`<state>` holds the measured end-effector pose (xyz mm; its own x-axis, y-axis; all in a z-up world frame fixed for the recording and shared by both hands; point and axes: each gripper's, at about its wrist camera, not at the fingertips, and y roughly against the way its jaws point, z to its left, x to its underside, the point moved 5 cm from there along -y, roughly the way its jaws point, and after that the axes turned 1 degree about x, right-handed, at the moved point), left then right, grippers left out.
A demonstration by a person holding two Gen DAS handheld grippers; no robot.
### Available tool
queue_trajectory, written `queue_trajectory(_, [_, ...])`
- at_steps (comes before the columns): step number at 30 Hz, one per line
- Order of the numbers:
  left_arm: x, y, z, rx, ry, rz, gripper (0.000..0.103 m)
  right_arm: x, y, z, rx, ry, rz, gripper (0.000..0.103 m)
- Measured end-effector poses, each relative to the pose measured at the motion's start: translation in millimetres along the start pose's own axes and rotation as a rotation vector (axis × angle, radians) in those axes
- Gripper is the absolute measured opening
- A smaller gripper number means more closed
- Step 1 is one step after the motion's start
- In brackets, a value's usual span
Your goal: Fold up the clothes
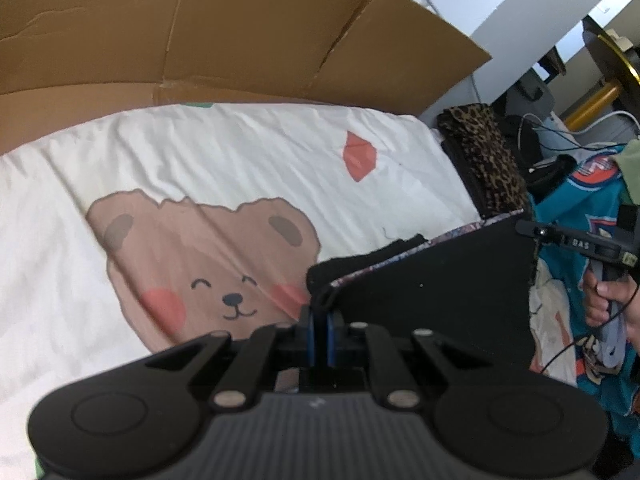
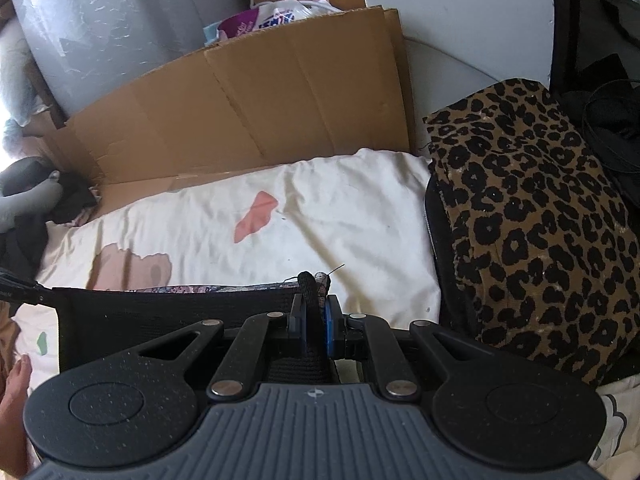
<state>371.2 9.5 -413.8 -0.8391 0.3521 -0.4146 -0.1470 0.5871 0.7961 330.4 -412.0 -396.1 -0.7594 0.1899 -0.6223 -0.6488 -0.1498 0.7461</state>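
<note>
A black garment (image 1: 432, 280) with a patterned hem is stretched taut between my two grippers above the bed. My left gripper (image 1: 320, 316) is shut on one corner of it. My right gripper (image 2: 314, 304) is shut on the other corner; the cloth (image 2: 168, 316) runs from it to the left. The right gripper also shows in the left wrist view (image 1: 532, 232) at the far corner of the cloth. The left gripper's tip shows at the left edge of the right wrist view (image 2: 24, 290).
A white bedsheet with a bear print (image 1: 200, 264) covers the bed. Brown cardboard (image 1: 240, 40) stands along the far side. A leopard-print folded pile (image 2: 532, 216) lies at the right. A teal jersey (image 1: 592, 200) lies further right.
</note>
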Motion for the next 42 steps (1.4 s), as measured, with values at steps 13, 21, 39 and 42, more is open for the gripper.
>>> queue_trajectory(13, [-4, -28, 17, -0.047, -0.009, 0.059, 0.006, 1, -40, 2, 0.056, 0.021, 0.066, 0.007])
queue_trajectory(21, [-6, -53, 25, -0.059, -0.019, 0.09, 0.006, 11, -60, -3, 0.097, 0.023, 0.099, 0.007])
queue_trajectory(39, [-10, -27, -5, -0.122, -0.076, -0.027, 0.012, 10, -36, 48, 0.002, 0.124, 0.014, 0.019])
queue_trajectory(42, [-12, -27, -21, -0.102, -0.126, -0.037, 0.012, 11, -35, 71, -0.058, 0.139, 0.017, 0.019])
